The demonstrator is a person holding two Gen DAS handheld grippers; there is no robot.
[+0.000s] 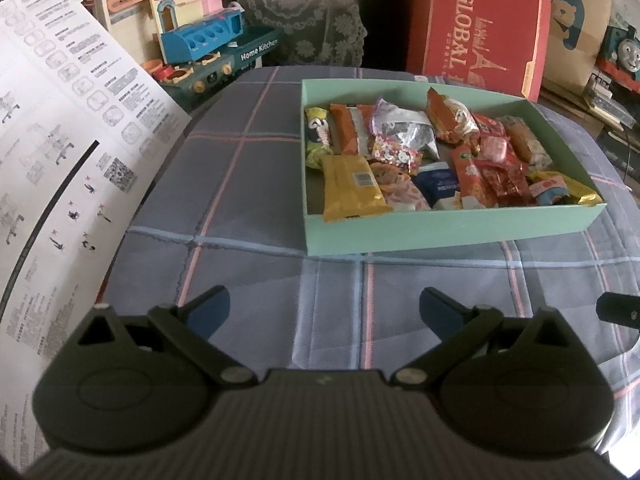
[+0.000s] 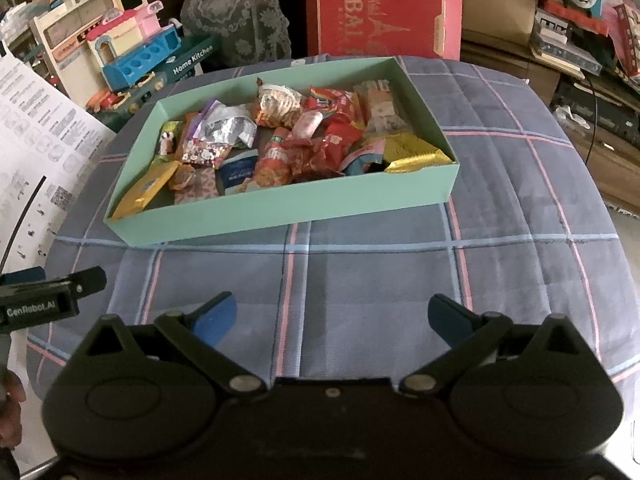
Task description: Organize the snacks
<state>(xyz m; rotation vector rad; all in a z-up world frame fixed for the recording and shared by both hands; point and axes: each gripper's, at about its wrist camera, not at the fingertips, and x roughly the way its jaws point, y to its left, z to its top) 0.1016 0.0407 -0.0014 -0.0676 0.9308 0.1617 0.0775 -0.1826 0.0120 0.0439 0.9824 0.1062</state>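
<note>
A mint-green open box [image 1: 448, 228] sits on the plaid cloth and holds several wrapped snacks, among them a yellow packet [image 1: 350, 188] at its near left corner and a red packet [image 1: 472, 178]. The box also shows in the right wrist view [image 2: 288, 208], with a gold packet [image 2: 416, 156] at its right end. My left gripper [image 1: 324, 312] is open and empty, above bare cloth in front of the box. My right gripper [image 2: 332, 318] is open and empty, also short of the box. The left gripper's side shows in the right wrist view [image 2: 48, 296].
The blue-grey plaid cloth [image 1: 248, 208] covers the surface. A large printed paper sheet [image 1: 52, 152] lies at the left edge. A red "GLOBAL" carton [image 1: 480, 24] stands behind the box. A toy kitchen set [image 1: 208, 44] stands at the back left.
</note>
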